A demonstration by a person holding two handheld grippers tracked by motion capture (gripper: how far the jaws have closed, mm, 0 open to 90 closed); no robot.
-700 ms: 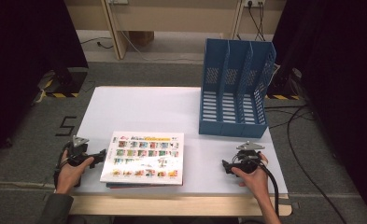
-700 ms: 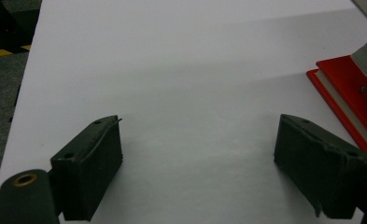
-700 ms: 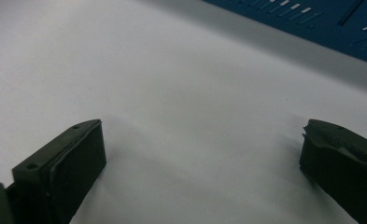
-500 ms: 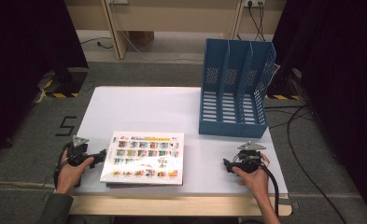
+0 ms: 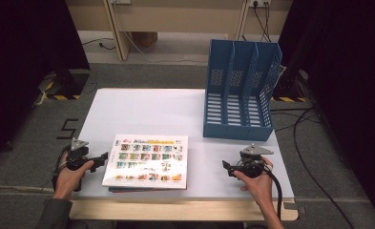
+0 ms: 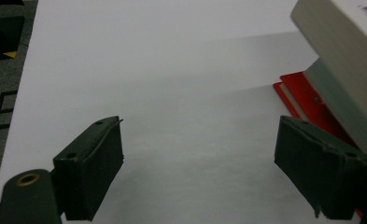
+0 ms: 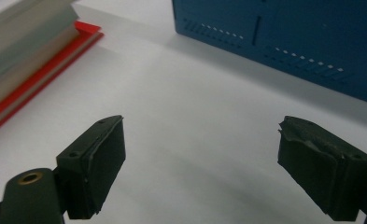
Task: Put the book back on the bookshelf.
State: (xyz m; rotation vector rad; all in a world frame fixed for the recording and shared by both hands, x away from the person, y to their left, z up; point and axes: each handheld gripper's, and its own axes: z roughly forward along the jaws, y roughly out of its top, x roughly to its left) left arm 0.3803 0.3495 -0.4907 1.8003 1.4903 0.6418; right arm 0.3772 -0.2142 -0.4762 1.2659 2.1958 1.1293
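Books [image 5: 147,161] lying stacked near the table's [image 5: 142,107] front edge, left of centre: a wide one with a glossy cover of small coloured picture tiles on top, a thinner red one [image 5: 147,188] peeking out beneath along the front. Nothing lifted yet; work looking barely begun.

Left gripper [image 5: 102,158] sitting at the table's front-left corner, jaws pointing at the stack's left edge, just beside it but not touching. In the left gripper view its jaws [image 6: 218,170] are standing wide apart with bare tabletop between, holding nothing; the stack's pale page block [image 6: 344,60] and red cover [image 6: 307,100] are showing just past the right jaw.

Right gripper [image 5: 227,168] resting near the front-right corner, well apart from the books, jaws aimed toward them. In the right gripper view its jaws [image 7: 202,170] are spread fully, empty.

Rack [image 5: 240,90] standing upright toward the table's right edge, behind the right gripper: blue plastic, 3 slots, slatted base and perforated dividers, all slots empty. Judging from this layout, books are likely headed for those slots, so grasping, standing up and slotting are all left.

Materials: table surface matte white, smooth, with a pale wood lip at the front. Book covers stiff and flat; pages forming a thick cream block. Jaw pads black, blocky, rubbery-looking, right pad of the right gripper chipped at its tip.
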